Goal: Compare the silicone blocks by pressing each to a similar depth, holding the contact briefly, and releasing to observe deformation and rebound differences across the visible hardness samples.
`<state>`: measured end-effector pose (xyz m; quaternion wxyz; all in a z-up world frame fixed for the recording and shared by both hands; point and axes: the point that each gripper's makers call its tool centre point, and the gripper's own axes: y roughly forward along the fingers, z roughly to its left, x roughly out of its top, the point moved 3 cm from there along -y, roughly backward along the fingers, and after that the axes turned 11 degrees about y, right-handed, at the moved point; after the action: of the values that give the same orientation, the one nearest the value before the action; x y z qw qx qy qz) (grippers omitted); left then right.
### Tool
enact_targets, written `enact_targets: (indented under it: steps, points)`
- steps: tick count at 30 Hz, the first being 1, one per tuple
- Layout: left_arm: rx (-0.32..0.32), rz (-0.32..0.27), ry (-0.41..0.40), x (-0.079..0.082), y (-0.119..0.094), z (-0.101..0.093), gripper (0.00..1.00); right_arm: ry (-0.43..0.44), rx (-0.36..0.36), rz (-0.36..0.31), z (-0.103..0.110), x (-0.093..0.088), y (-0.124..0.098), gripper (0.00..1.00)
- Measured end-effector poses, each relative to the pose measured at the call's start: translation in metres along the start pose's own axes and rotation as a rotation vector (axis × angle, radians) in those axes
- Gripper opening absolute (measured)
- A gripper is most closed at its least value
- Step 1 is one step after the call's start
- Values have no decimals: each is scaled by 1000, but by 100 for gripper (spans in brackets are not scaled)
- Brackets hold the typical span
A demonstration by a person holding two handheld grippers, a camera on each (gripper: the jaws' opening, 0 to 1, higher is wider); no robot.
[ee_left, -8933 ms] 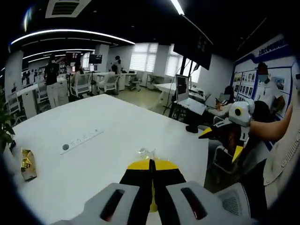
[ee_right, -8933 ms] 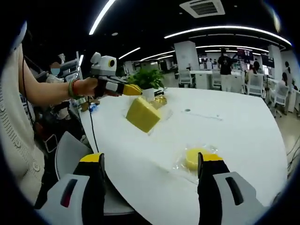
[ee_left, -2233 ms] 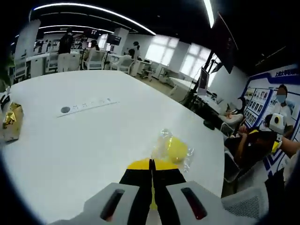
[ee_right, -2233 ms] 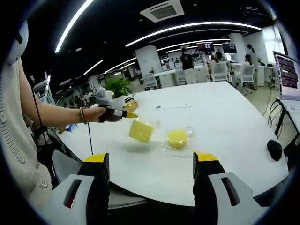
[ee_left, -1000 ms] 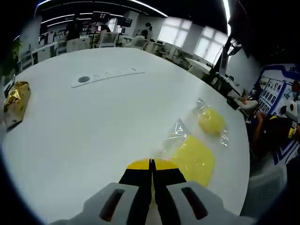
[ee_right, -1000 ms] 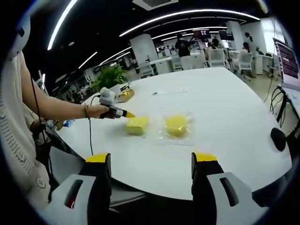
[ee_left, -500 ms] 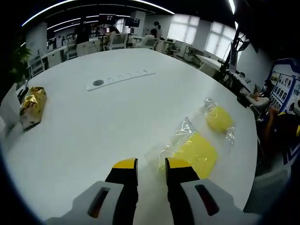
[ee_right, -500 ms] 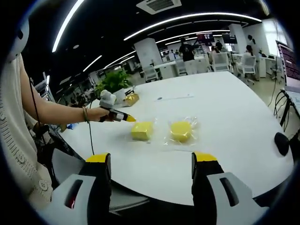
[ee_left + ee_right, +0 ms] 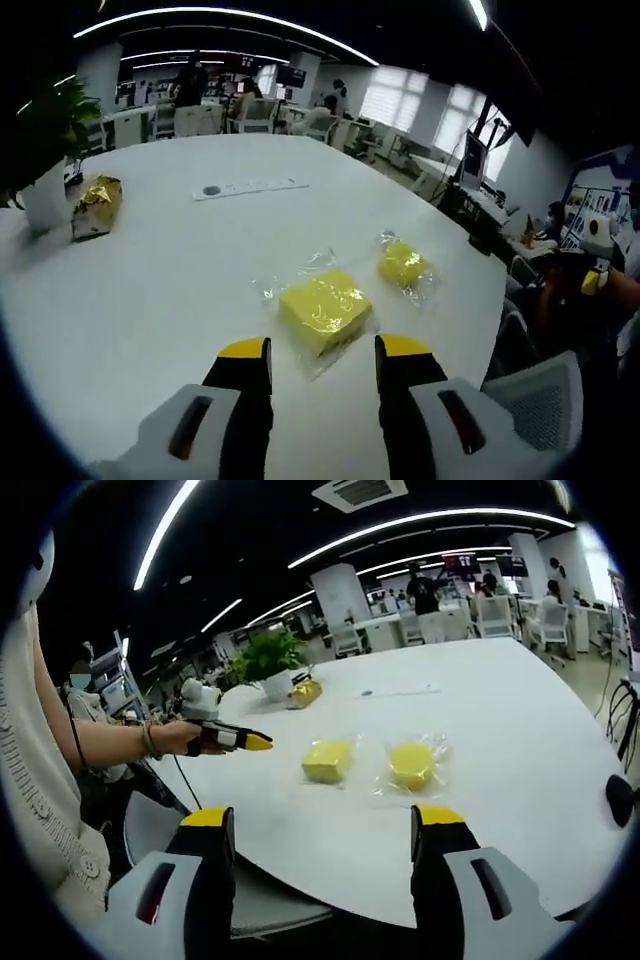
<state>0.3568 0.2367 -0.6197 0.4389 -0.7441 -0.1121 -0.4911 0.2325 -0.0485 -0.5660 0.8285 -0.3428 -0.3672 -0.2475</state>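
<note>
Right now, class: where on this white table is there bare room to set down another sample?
Bare white table stretches from the square yellow silicone block in clear wrap out to the gold foil packet and the inset strip. It is crowded between the square block and the round yellow silicone block in clear wrap.

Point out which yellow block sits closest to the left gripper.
The square yellow block, in its clear wrap, straight ahead of the open left gripper. The round yellow block lies farther off, toward the table's edge.
</note>
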Motion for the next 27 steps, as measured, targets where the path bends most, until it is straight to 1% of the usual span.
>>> enact_targets:
  steps: [2, 4, 6, 8, 9, 11, 14, 15, 19, 23, 27]
  points:
    - [4, -14, -9, -2, -9, -6, 43, -14, 4, 12, -2, -3, 0, 67]
    - [6, -38, -30, -4, -22, -16, 44, -12, 16, 14, -2, -4, 0, 68]
    - [14, -70, -59, -6, -36, -25, 47, -10, 23, 17, -4, -4, 0, 68]
    - [-6, -85, -62, -10, -48, -36, 50, -14, 29, 22, -5, -5, 1, 69]
    - [-30, -88, -63, -13, -55, -45, 52, -15, 37, 25, -5, -6, 1, 69]
    - [-57, -92, -46, -18, -64, -57, 57, -13, 47, 38, -7, -8, 2, 69]
    - [-67, -100, -47, -25, -75, -68, 62, -11, 62, 63, -9, -12, 4, 69]
    - [-69, -118, -55, -26, -79, -72, 62, -12, 68, 66, -9, -12, 5, 69]
    - [-60, -155, -82, -30, -89, -77, 66, -4, 80, 65, -11, -13, 5, 70]
    - [-41, -170, -109, -36, -97, -77, 70, -1, 92, 78, -12, -15, 3, 70]
    - [-34, -168, -134, -39, -101, -76, 71, 10, 97, 80, -15, -15, -1, 73]
